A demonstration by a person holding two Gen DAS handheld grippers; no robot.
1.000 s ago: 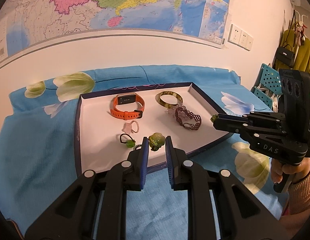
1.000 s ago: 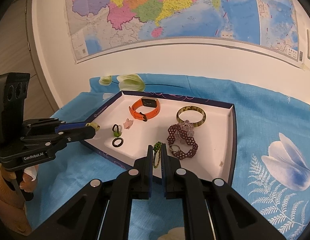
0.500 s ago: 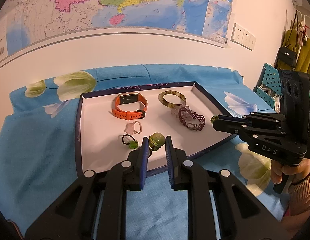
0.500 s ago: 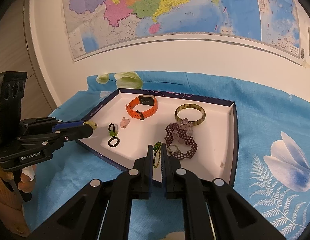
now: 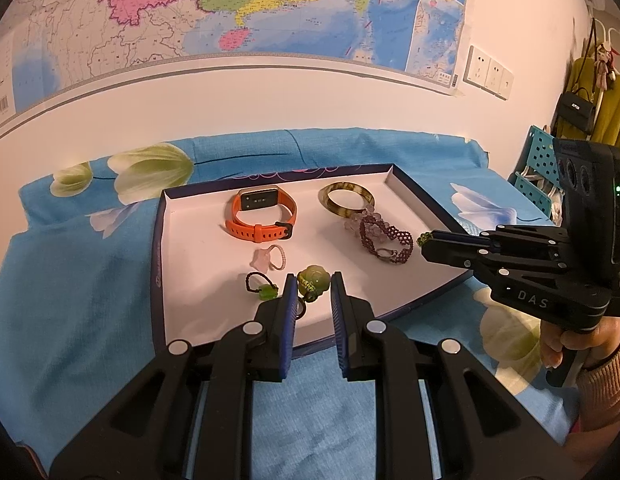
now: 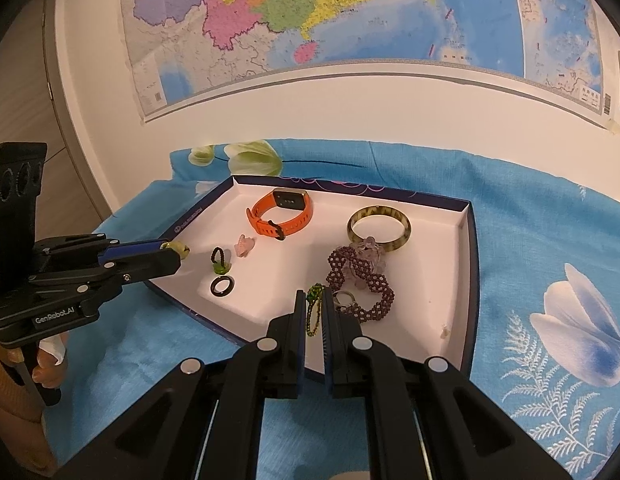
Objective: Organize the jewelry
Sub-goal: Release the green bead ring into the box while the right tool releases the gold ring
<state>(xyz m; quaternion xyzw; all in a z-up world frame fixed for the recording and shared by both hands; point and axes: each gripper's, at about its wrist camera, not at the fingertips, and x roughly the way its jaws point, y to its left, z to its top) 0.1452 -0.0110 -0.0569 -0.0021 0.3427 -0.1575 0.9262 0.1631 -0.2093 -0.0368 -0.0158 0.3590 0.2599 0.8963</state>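
Your left tongs (image 5: 313,288) stay clamped on the green pendant (image 5: 313,278) and your right tongs (image 6: 315,307) on its green cord (image 6: 313,312), both barely shifted above the tray (image 6: 468,280), so nothing is placed yet.

The left claw (image 5: 313,294) held a pale green carved jade pendant (image 5: 314,279) between its blue-padded fingers (image 5: 288,300) above the near edge of a shallow white tray with a dark blue rim (image 5: 156,264). Inside lay an orange rubber fitness band (image 5: 262,216), an olive mottled bangle (image 5: 346,199) and a maroon beaded bracelet (image 5: 386,236) (touching the bangle's near side). The right claw (image 5: 424,241) pinched a small green beaded piece (image 5: 423,239).
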